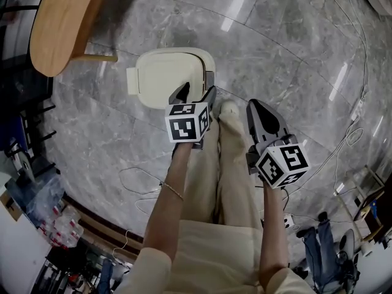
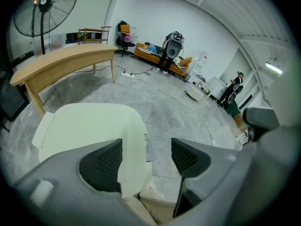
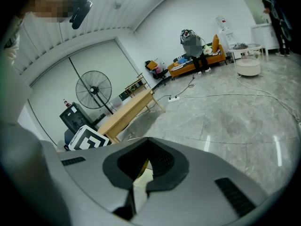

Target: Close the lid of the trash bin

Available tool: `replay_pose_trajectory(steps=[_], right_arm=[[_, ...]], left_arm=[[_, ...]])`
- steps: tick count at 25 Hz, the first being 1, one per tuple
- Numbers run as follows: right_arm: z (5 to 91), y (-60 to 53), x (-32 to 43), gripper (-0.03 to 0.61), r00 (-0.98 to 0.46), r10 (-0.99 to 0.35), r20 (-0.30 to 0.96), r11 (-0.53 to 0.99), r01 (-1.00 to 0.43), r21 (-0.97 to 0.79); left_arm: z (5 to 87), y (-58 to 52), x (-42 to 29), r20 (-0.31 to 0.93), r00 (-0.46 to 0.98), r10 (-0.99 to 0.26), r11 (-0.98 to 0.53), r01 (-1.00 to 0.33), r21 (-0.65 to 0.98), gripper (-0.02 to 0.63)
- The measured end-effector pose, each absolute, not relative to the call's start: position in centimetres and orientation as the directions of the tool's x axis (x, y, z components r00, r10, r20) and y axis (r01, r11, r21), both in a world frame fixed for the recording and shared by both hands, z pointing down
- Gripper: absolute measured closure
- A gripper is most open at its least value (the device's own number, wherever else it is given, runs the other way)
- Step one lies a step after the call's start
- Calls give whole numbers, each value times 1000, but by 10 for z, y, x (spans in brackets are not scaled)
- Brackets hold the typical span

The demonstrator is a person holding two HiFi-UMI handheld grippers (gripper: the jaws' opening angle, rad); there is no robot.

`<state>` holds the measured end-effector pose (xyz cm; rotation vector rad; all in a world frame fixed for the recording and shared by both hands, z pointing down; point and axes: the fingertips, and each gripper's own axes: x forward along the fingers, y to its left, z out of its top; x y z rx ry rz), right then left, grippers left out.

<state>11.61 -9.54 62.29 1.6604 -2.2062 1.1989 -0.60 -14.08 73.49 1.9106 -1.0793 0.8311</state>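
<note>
A cream trash bin (image 1: 173,75) stands on the marble floor, and its lid lies flat on top with a tab at the left side. My left gripper (image 1: 197,94) is open just above the bin's near right edge. In the left gripper view the cream lid (image 2: 89,126) fills the space under the left jaw, and the left gripper (image 2: 146,150) holds nothing. To the right of the bin and clear of it, my right gripper (image 1: 258,107) hangs shut. The right gripper (image 3: 148,148) has its jaws met with nothing between them.
A curved wooden table (image 1: 61,17) stands at the back left of the bin. The person's legs and a pale shoe (image 1: 228,109) are right beside the bin. Cables (image 1: 138,182) trail over the floor. A standing fan (image 2: 44,6) and an orange sofa (image 2: 155,54) are far off.
</note>
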Motion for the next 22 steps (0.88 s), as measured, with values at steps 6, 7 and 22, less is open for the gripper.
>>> replay_pose_trajectory(steps=[6,7,22], right_arm=[[637,-96,117,574,-397,-746,535,82,-852,-518],[638,-97,118,574,-398,-745,535,81,-851,-519],[659,-98,127,574,-403,-739,540,68,-842,-535]], left_arm=[[752,-143,-6,823,424,-377,-297,-897,327,291],[754,-145,-6,824,421,-380,-281,-901,332,291],[770,-152,-29,850,320,-419,-161,-947,278,479]])
